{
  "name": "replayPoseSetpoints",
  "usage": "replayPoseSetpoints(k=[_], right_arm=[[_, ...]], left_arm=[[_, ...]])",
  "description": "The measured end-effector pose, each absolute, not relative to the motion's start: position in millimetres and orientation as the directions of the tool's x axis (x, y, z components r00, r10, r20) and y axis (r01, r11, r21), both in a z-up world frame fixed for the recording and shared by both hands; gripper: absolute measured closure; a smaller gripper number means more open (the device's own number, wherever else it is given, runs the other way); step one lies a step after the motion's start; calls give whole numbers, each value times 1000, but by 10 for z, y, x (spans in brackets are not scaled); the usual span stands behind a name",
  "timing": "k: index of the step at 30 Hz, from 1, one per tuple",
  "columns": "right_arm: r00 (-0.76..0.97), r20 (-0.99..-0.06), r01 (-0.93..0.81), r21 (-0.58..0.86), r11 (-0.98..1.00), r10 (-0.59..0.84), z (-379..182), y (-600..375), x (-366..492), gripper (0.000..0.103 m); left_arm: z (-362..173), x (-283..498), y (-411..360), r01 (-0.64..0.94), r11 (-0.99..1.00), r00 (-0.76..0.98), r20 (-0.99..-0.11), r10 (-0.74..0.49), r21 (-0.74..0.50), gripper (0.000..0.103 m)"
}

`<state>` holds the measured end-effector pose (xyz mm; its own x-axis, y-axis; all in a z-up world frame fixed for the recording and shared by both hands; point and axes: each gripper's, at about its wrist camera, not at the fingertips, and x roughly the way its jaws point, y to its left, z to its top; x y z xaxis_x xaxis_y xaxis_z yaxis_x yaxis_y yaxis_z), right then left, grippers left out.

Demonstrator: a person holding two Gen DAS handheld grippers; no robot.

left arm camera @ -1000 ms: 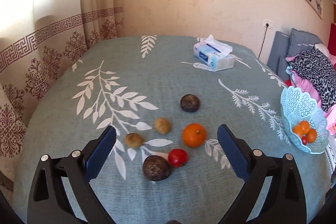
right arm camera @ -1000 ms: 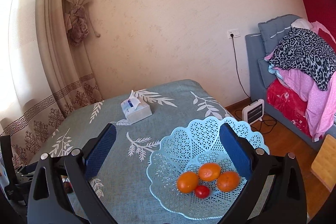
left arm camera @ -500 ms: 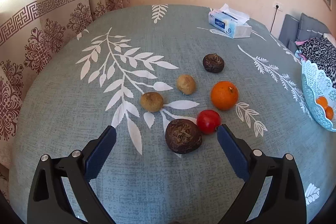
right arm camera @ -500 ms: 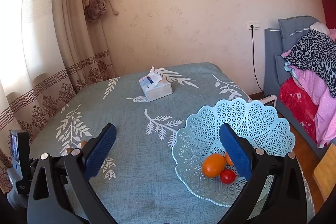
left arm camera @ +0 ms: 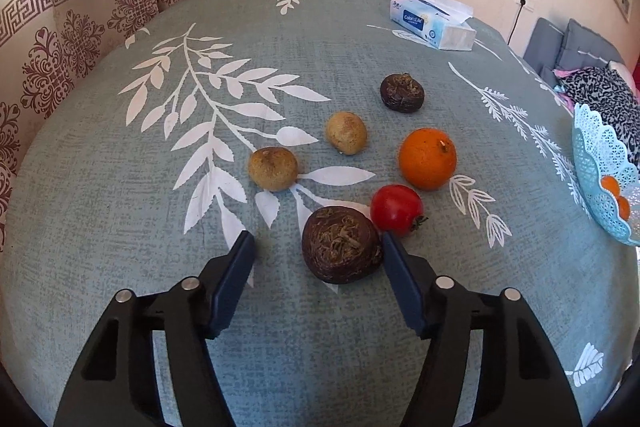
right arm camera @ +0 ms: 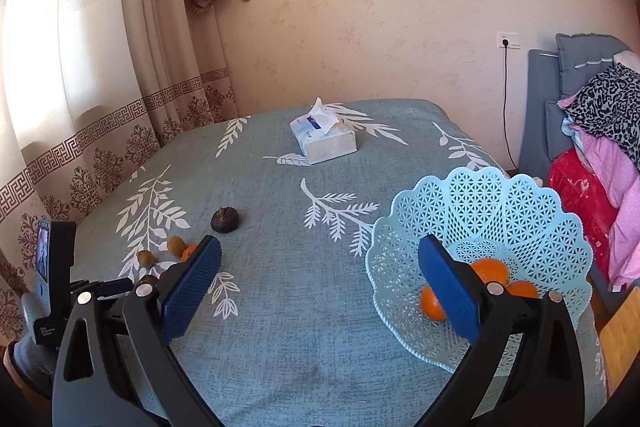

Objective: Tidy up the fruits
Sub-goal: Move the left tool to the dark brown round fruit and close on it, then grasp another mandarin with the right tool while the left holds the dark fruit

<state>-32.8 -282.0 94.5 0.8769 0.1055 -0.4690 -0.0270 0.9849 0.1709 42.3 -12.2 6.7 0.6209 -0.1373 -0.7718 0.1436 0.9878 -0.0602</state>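
Observation:
In the left wrist view my left gripper [left arm camera: 316, 251] is open low over the table, its fingers on either side of a large dark brown fruit [left arm camera: 341, 245], the right finger touching or nearly touching it. Behind it lie a red tomato [left arm camera: 396, 209], an orange [left arm camera: 427, 159], two tan fruits [left arm camera: 273, 169] [left arm camera: 346, 132] and a second dark fruit [left arm camera: 401, 93]. The light blue lattice basket [left arm camera: 600, 163] stands at the right edge. In the right wrist view my right gripper [right arm camera: 320, 275] is open and empty beside the basket [right arm camera: 500, 211], which holds oranges [right arm camera: 490, 270].
A tissue box [left arm camera: 434, 23] sits at the far side of the table, also in the right wrist view [right arm camera: 322, 139]. Patterned curtains [left arm camera: 80, 27] hang at the left. A bed with piled clothes [right arm camera: 600, 131] is at the right, past the table edge.
My left gripper has moved forward and down, and its fingers have narrowed around the large dark fruit. My right gripper has shifted so the basket sits further right in its view.

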Motion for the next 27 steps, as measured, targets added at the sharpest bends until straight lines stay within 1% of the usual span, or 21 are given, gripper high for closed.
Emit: replayPoseSetpoints(k=[2,3,11,16,24,27], right_arm=[[871,-477,-43,166,985,119,928,-2768,-318,3],[868,-481,-51,165,985,125,915,-2742,-320,3],[830,-521,-114,194,974,201,826,-2517,-196,3],[796,-542,-171,227,959,270,835,-2308,-6,3],[737,-593,-213,252,944,324,776,-1917,371,3],[724,-609,-214,249,945,324,726,-1787,492,3]], left_arm=[[81,408,-145,169,983,621,-767,-161,-70,60],[87,400,-153,177,981,622,-765,-170,-74,63],[189,356,-25,146,986,647,-746,-156,-80,63],[345,310,145,112,991,683,-718,-131,-74,63],[474,226,301,99,991,710,-692,-131,-86,63],[474,206,348,94,991,711,-690,-134,-96,63]])
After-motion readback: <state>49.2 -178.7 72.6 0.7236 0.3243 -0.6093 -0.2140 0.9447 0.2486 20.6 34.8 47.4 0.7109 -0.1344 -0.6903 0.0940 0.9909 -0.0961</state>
